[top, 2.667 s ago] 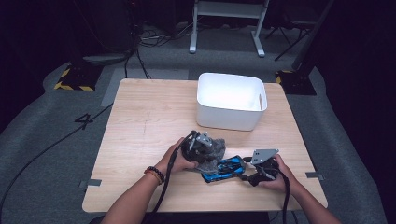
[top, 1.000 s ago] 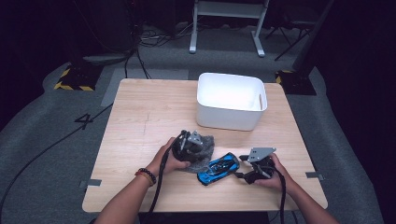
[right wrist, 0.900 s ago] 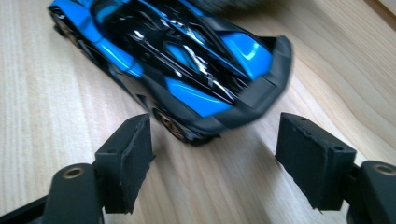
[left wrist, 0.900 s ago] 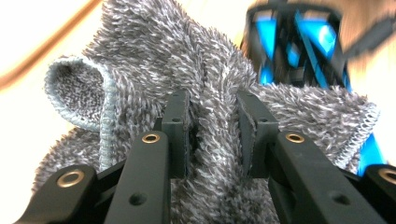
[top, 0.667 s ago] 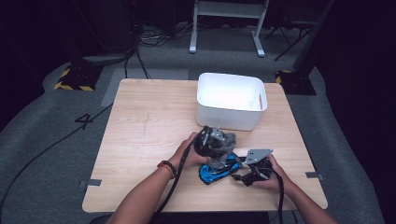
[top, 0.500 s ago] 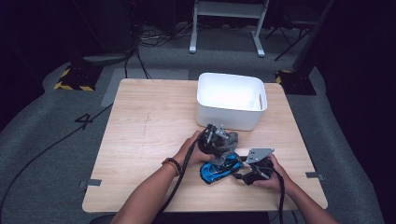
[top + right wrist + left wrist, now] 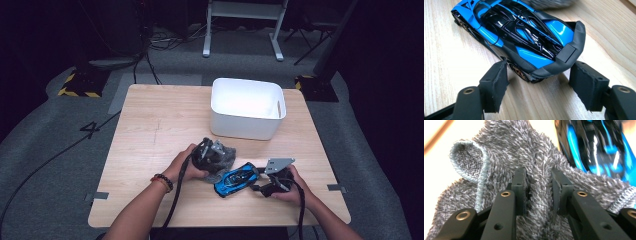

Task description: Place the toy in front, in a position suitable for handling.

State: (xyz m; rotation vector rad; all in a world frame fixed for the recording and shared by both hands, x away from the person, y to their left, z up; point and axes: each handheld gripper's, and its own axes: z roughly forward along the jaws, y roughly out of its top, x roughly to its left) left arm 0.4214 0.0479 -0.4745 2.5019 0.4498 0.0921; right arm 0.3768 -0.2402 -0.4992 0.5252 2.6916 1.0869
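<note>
A glossy blue-and-black toy sports car (image 7: 236, 179) is shown standing on its wheels on the light wooden table (image 7: 150, 130), near the table's front edge and between the two hands. In the high view its long axis is seen to run obliquely, from lower left to upper right. The tail with its matte black spoiler is directed toward the right gripper (image 7: 267, 184); the nose is directed away from that gripper, toward the lower left of the high view. In the right gripper view the car (image 7: 524, 37) is seen from behind, its nose toward the upper left.

The right gripper (image 7: 539, 87) is shown with its jaws apart on either side of the car's tail. The jaws have just been closing, yet a gap is left at each pad, and the car is not pressed.

A fluffy grey terry cloth (image 7: 506, 157) is gripped by the left gripper (image 7: 538, 187), a fold of it being pinched between the two black pads. In the high view the left gripper (image 7: 212, 155) and the bunched cloth (image 7: 226, 159) are seen just beside the car's left flank; contact cannot be told.

A white rectangular plastic bin (image 7: 248, 107) is placed farther back on the table, apart from the car.
</note>
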